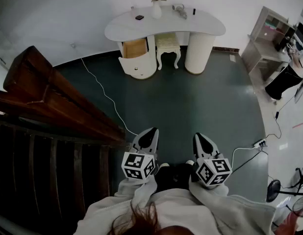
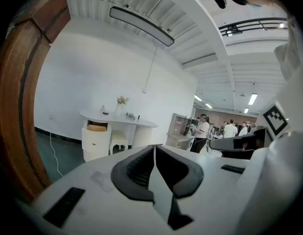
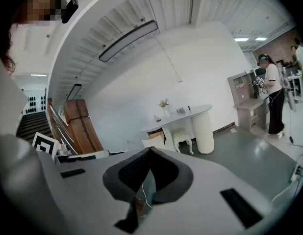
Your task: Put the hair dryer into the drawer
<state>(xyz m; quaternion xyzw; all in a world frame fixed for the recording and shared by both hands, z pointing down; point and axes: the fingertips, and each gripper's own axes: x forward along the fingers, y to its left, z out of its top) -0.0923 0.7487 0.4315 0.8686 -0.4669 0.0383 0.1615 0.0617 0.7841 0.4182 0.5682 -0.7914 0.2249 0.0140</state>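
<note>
A: How do your grippers stand?
B: Your left gripper (image 1: pixel 150 132) and right gripper (image 1: pixel 199 137) hang side by side just before your body. Each has its jaws pressed together, with nothing between them.
A: And the dryer (image 1: pixel 180 10)?
B: Well away from you across the floor (image 1: pixel 200 97), it lies on the desk (image 1: pixel 210 26), right of the vase (image 1: pixel 157 8). The drawer (image 1: pixel 135 48) under the desk's left end is open.

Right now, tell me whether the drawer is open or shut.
Open: the drawer stands pulled out of the desk, wooden inside showing.
</note>
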